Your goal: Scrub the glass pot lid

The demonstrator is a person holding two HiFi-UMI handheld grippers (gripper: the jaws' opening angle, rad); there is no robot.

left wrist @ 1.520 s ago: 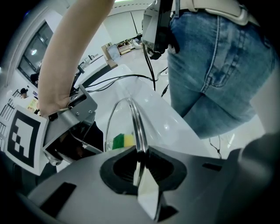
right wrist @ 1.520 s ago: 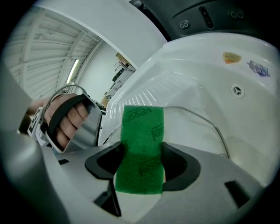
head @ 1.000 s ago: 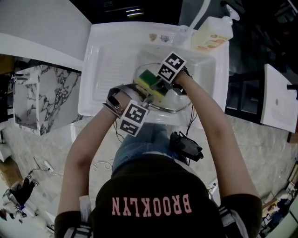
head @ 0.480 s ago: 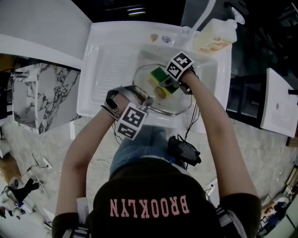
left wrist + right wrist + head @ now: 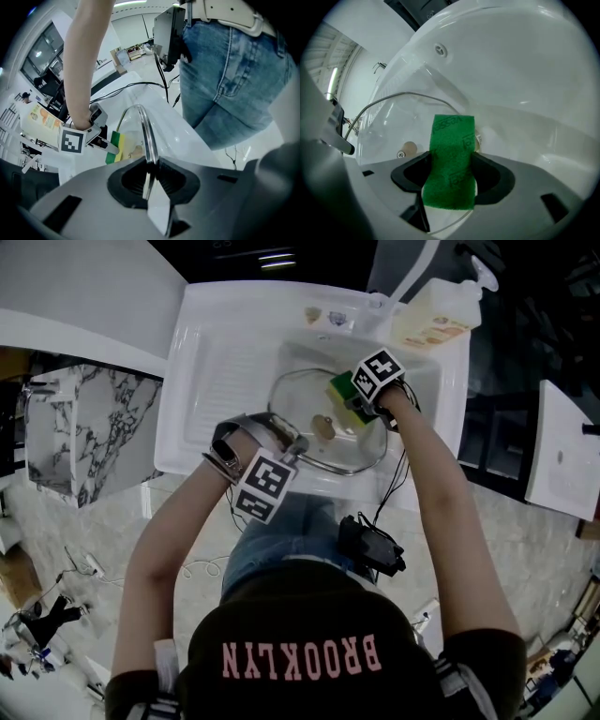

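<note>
A round glass pot lid with a metal rim and a tan knob is held tilted over the white sink basin. My left gripper is shut on the lid's near rim. My right gripper is shut on a green and yellow sponge, pressed against the lid's far right part. In the right gripper view the green sponge fills the space between the jaws, with the knob to its left. The left gripper view shows the sponge beyond the glass.
A soap pump bottle stands at the sink's back right beside the faucet. A ribbed drainboard lies left of the basin. A marble-patterned block sits further left. A black device with cables hangs at the person's waist.
My right gripper has slid the sponge across the lid from its near-left part toward the far right, uncovering the knob. The left gripper has stayed on the rim.
</note>
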